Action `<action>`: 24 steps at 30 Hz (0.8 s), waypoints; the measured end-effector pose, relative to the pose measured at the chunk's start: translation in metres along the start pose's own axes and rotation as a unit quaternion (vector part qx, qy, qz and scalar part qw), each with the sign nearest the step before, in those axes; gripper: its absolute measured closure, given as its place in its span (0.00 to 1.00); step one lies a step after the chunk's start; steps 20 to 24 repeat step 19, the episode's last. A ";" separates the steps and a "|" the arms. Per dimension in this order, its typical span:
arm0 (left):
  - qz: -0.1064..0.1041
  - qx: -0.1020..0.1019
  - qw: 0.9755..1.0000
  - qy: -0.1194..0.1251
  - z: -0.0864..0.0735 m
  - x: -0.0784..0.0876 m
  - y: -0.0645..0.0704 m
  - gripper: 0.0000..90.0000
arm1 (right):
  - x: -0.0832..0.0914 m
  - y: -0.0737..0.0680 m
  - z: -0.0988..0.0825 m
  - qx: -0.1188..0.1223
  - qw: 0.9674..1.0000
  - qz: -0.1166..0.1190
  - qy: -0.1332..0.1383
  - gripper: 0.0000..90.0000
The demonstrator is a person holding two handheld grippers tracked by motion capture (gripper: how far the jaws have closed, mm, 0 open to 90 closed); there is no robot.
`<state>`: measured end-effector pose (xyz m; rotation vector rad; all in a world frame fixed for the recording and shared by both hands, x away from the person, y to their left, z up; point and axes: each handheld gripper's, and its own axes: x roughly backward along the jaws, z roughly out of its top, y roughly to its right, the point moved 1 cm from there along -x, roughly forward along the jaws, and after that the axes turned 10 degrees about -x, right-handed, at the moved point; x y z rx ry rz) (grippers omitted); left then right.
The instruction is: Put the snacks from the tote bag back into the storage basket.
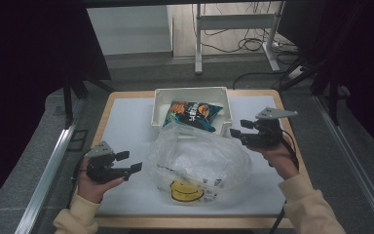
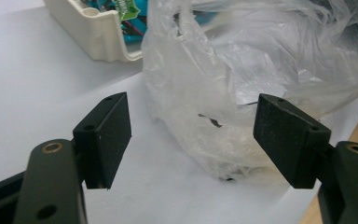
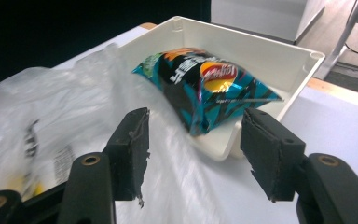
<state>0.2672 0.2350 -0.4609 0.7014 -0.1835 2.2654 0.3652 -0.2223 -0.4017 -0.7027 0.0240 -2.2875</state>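
Observation:
A clear plastic bag (image 1: 199, 163) (image 2: 261, 84) (image 3: 51, 121) with a yellow smiley print lies crumpled mid-table. Behind it stands a white bin (image 1: 193, 93) (image 3: 279, 56) (image 2: 98, 32) that holds a teal chip bag (image 1: 193, 114) (image 3: 205, 88). My left gripper (image 1: 130, 162) (image 2: 193, 140) hovers at the plastic bag's left side, open, jaws empty and pointed at the bag. My right gripper (image 1: 239, 128) (image 3: 193, 149) is held by a hand at the bin's right front corner, open with nothing between its pads, aimed toward the chip bag.
A white mat (image 1: 126, 126) covers the wooden table (image 1: 190, 222). Beyond the table's far edge stand desk legs (image 1: 198, 44) and floor cables (image 1: 253, 44). Dark curtains hang on both sides.

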 end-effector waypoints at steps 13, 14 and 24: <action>0.011 0.011 1.000 -0.004 -0.006 0.002 -0.007 0.31 | 0.023 -0.002 -0.048 -0.001 1.000 0.004 0.019 0.46; 0.012 0.010 1.000 -0.004 -0.007 0.002 -0.007 0.31 | 0.023 -0.003 -0.047 -0.001 1.000 0.005 0.022 0.46; 0.027 0.001 1.000 -0.003 -0.008 0.004 -0.010 0.30 | 0.021 -0.004 -0.046 -0.006 0.999 0.007 0.034 0.42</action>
